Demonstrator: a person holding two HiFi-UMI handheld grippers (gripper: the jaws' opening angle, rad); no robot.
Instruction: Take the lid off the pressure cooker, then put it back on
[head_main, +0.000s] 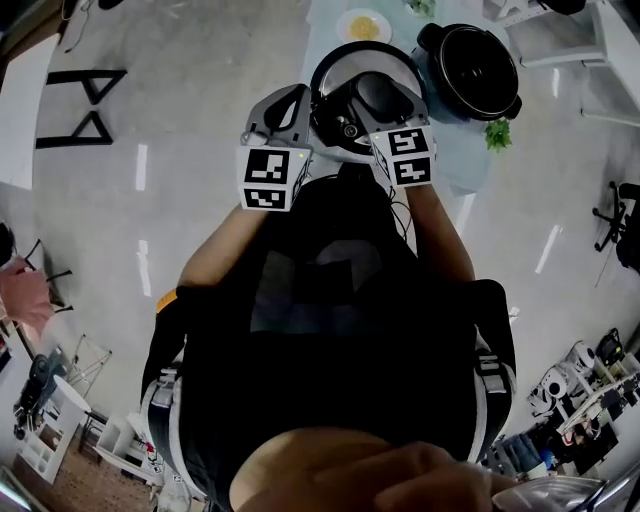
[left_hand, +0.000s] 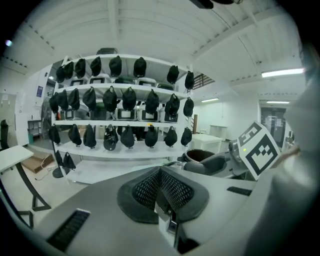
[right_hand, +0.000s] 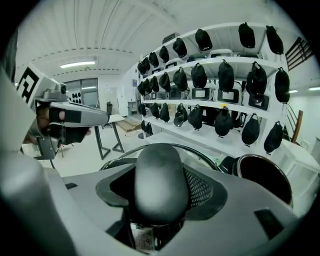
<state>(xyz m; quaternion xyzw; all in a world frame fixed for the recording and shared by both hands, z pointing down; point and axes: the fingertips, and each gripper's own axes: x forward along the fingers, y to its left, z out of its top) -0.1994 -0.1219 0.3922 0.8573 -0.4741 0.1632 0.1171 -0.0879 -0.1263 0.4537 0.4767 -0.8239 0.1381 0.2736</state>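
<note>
We are seeing a small white plate (head_main: 364, 27) carrying something yellow, sitting at the far end of a pale counter (head_main: 455, 165). A leafy green sprig (head_main: 497, 133) is lying near the counter's right edge. On the glossy floor (head_main: 150, 190) to the left, black trestle frames (head_main: 85, 108) are standing. Beyond the counter, a white shelving rack (left_hand: 120, 125) is rising in tiers, and rows of dark caps (left_hand: 129, 98) are hanging along every shelf. Left of the rack, a white folding table (left_hand: 12, 156) is standing with a cardboard box (left_hand: 39, 162) lying on the floor behind it. Strip lights (left_hand: 282, 73) are glowing on the ceiling.
</note>
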